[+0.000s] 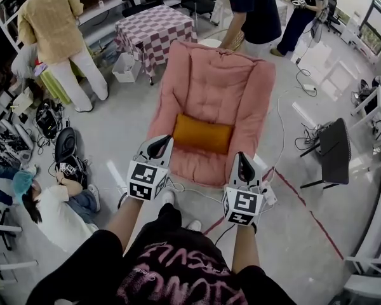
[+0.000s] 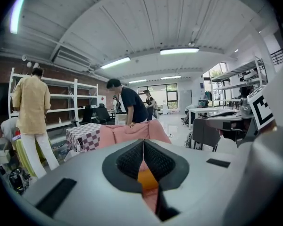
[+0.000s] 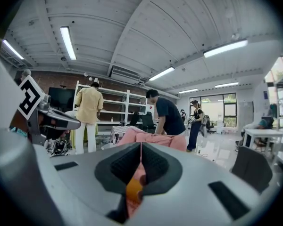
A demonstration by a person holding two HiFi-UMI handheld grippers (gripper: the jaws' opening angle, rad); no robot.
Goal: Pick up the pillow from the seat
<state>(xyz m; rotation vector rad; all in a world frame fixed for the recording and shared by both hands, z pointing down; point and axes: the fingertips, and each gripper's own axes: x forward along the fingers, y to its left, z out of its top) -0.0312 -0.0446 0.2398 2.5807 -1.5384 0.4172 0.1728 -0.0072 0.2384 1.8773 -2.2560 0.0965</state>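
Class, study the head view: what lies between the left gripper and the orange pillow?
Only bare pink cushion of the chair separates the left gripper from the pillow; the head view shows it.

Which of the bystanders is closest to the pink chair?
The person in the dark shirt, bending over the pink chair's backrest. The person in the yellow shirt stands farther off; the person on the floor sits off to one side.

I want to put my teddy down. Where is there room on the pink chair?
The pink chair is bare above the orange pillow and in a strip along its front edge. The floor left of it is crowded: a crouching person, bags and cables.
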